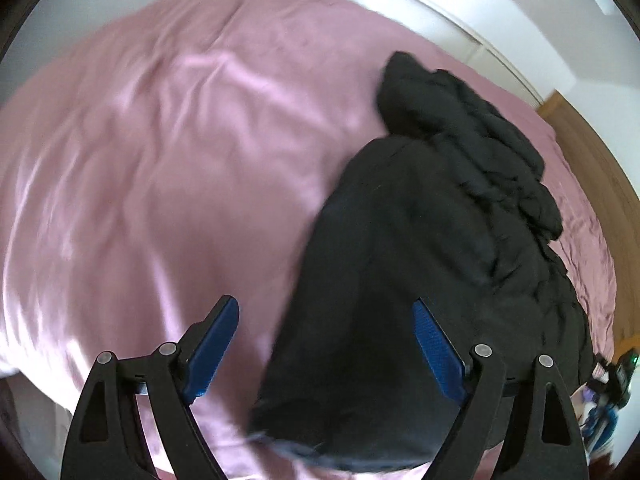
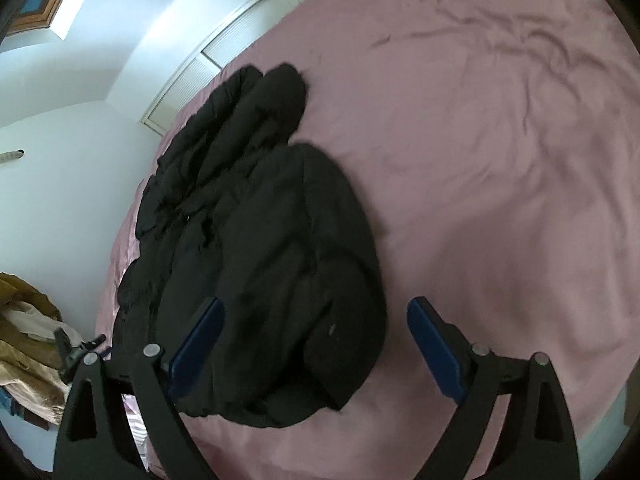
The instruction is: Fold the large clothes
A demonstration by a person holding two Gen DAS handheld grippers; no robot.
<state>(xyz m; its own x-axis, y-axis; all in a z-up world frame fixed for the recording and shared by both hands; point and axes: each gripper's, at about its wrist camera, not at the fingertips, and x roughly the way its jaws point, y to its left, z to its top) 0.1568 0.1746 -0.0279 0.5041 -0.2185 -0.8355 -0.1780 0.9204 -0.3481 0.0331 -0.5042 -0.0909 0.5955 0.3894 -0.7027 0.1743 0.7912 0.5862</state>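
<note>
Coat (image 1: 420,260) lay bunched on the pink bed (image 1: 160,160) — not folded flat yet. Left gripper (image 1: 326,344) and right gripper (image 2: 316,344) hung above it, spread wide, holding nothing. Next, I think, they needed to grab an edge.

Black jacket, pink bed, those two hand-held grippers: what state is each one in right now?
Black jacket: partly folded into a bulky heap, lying on the bed, held by neither gripper.
Pink bed cover: spread out, lightly wrinkled.
Left hand-held gripper: open, empty, above the jacket's near edge.
Right hand-held gripper: open, empty, over the jacket.
</note>
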